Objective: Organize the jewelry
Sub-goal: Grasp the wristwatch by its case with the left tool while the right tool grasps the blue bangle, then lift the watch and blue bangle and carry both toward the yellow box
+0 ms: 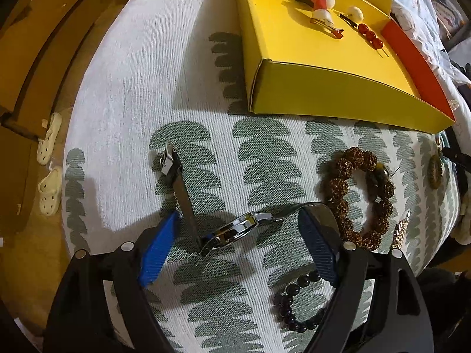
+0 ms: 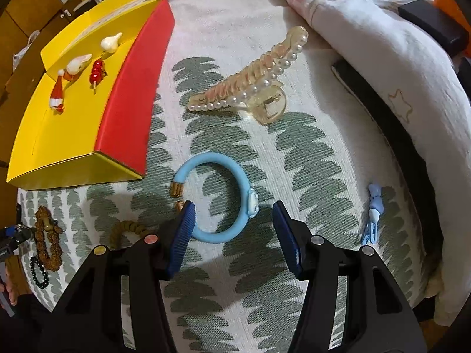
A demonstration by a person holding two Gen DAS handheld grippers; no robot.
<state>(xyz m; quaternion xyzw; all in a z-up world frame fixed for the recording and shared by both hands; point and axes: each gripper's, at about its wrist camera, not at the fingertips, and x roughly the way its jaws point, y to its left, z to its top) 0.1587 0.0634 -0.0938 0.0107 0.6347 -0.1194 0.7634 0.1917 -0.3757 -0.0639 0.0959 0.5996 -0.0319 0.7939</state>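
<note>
My left gripper (image 1: 238, 229) is open around a silver wristwatch (image 1: 235, 231) with a dark strap that lies on the patterned cloth. A brown bead bracelet (image 1: 357, 197) lies to its right and a dark bead bracelet (image 1: 294, 303) below it. My right gripper (image 2: 232, 220) is open over a light blue bangle (image 2: 219, 197); nothing is held. A pearl hair claw (image 2: 253, 85) lies beyond the bangle. The yellow box (image 1: 323, 94) holds several small hair clips and also shows in the right wrist view (image 2: 59, 147).
A small blue clip (image 2: 373, 214) lies to the right of the bangle. A bundled white quilt (image 2: 397, 58) lines the right side. An olive bead piece (image 2: 126, 229) lies left of the right gripper. White slippers (image 1: 48, 170) sit on the floor at left.
</note>
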